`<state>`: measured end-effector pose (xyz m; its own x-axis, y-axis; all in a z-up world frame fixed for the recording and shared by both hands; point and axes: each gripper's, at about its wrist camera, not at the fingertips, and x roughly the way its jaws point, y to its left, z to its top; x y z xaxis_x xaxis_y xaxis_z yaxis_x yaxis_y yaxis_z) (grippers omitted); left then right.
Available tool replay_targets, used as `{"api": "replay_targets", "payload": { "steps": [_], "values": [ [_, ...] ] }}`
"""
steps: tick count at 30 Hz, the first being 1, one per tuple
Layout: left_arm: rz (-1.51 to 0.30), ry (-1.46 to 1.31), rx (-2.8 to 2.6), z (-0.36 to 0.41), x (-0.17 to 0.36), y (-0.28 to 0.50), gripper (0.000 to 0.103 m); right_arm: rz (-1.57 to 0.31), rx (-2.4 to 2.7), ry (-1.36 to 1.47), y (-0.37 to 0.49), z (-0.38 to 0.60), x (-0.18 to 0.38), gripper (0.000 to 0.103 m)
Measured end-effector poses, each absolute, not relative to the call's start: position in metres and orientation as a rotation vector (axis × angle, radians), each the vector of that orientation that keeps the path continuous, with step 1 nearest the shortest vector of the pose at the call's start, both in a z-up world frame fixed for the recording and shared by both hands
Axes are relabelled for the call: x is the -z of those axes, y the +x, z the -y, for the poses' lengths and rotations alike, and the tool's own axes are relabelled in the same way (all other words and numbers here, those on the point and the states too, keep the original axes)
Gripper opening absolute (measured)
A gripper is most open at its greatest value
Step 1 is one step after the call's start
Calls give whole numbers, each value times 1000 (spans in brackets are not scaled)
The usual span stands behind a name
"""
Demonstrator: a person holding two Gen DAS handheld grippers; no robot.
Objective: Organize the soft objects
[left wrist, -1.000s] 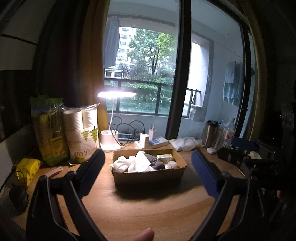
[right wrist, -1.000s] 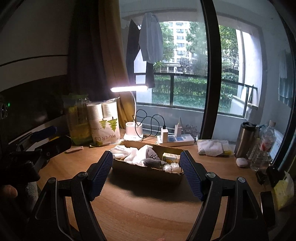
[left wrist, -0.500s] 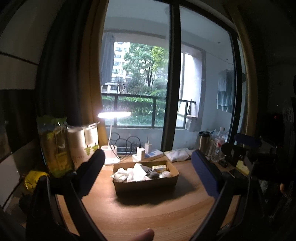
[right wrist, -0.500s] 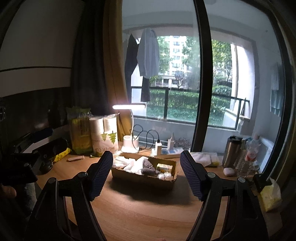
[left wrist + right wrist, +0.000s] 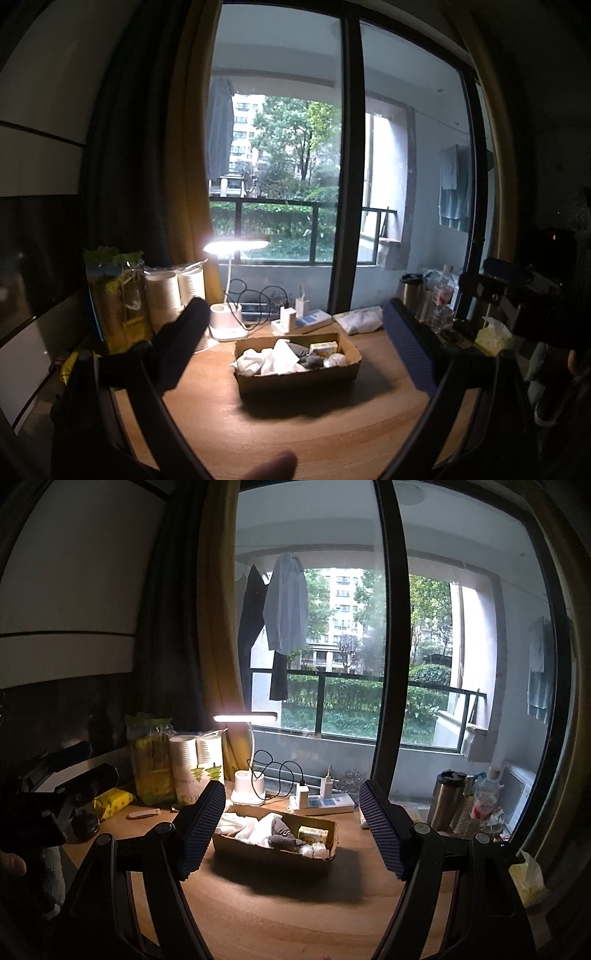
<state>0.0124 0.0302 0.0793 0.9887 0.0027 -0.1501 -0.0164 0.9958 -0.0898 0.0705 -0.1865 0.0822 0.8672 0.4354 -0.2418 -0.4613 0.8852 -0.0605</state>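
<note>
Both grippers are held nearly level above the wooden desk point(image 5: 295, 424), aimed at the window. The left gripper point(image 5: 295, 343) and the right gripper point(image 5: 291, 827) each have their blue pads spread wide with nothing between them. The cardboard box point(image 5: 299, 374) of socks and cloths point(image 5: 280, 360) sits mid-desk, ahead of both. Compared with a second ago, both hands have risen and pulled back, so the box looks smaller.
</note>
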Motion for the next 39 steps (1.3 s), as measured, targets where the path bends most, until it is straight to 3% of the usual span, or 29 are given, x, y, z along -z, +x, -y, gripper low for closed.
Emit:
{"api": "replay_targets", "payload": {
  "steps": [5, 7, 13, 39],
  "values": [
    [-162, -76, -53, -28, -79, 16, 97, -231, -469, -107, 72, 189, -80, 78],
    [-166, -75, -66, -28, -79, 16, 102, -239, -471, -106, 74, 190, -78, 78],
    [-153, -62, -80, -28, -80, 14, 102, -242, -483, -96, 72, 191, -80, 85],
    [-131, -31, -72, -20, -84, 13, 102, -242, -467, -92, 73, 194, -83, 85]
  ]
}}
